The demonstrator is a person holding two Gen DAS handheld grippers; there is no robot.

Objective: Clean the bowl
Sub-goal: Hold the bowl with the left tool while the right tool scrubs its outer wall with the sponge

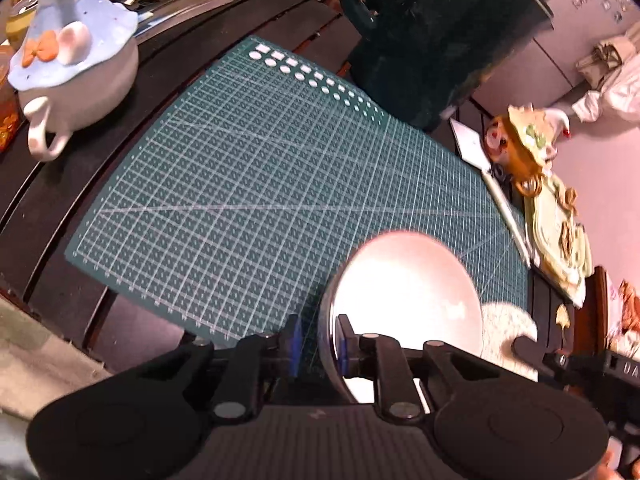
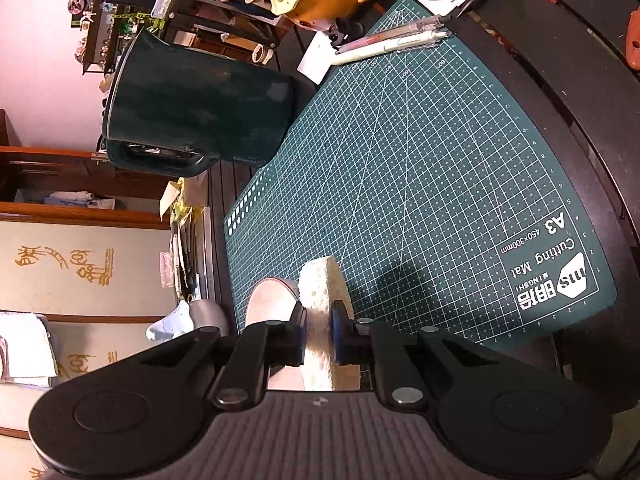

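A white bowl (image 1: 404, 292) stands tilted over the green cutting mat (image 1: 240, 200), its inside facing away from me. Its rim sits between the jaws of my left gripper (image 1: 318, 338): the right pad is against the rim, while the left pad stands off it with a visible gap. A pale sponge (image 1: 506, 320) lies just right of the bowl. In the right wrist view my right gripper (image 2: 319, 332) is shut on that sponge (image 2: 320, 288), which stands on edge beside the bowl (image 2: 270, 300); I cannot tell whether they touch.
A dark green pitcher (image 1: 432, 40) stands at the mat's far edge. A white cup with a blue hat-shaped lid (image 1: 72, 64) sits at the left. Pens (image 2: 392, 42) lie on one mat corner, and an orange figure (image 1: 516, 140) and clutter line the table's right side.
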